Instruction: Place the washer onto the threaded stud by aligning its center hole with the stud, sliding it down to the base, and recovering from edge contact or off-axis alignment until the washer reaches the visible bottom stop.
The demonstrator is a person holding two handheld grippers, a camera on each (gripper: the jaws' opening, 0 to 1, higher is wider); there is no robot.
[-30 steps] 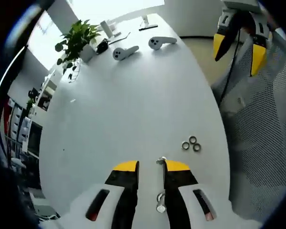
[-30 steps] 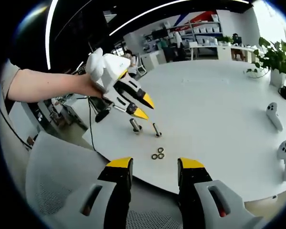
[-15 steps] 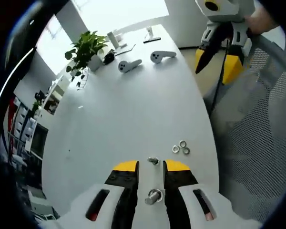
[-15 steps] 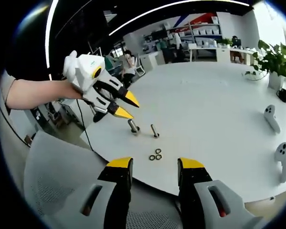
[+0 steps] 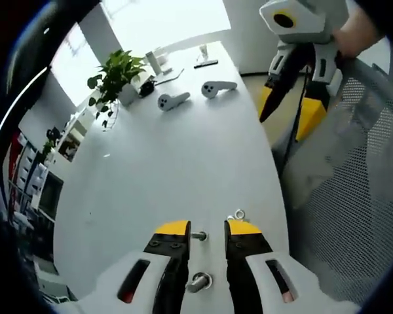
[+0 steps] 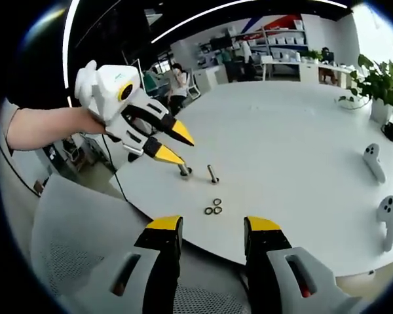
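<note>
Left tool [image 6: 172,145] drawn back from studs [image 6: 213,174], jaws apart, empty. Right tool [image 6: 206,227] apart, off tabletop [image 6: 301,144] edge. Washers [image 6: 213,208] untouched near edge; pickup pending.

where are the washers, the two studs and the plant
washers [image 6: 213,208], right gripper view, middle of the cluster
studs [image 6: 213,174], right gripper view, shaft of the right-hand one
plant [image 5: 114,70], left gripper view, leaves

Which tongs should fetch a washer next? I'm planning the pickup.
Probably the right tongs: open and empty, they face the three washers lying loose on the table. The left tongs hover open over the two studs, better placed to steady one.
</note>
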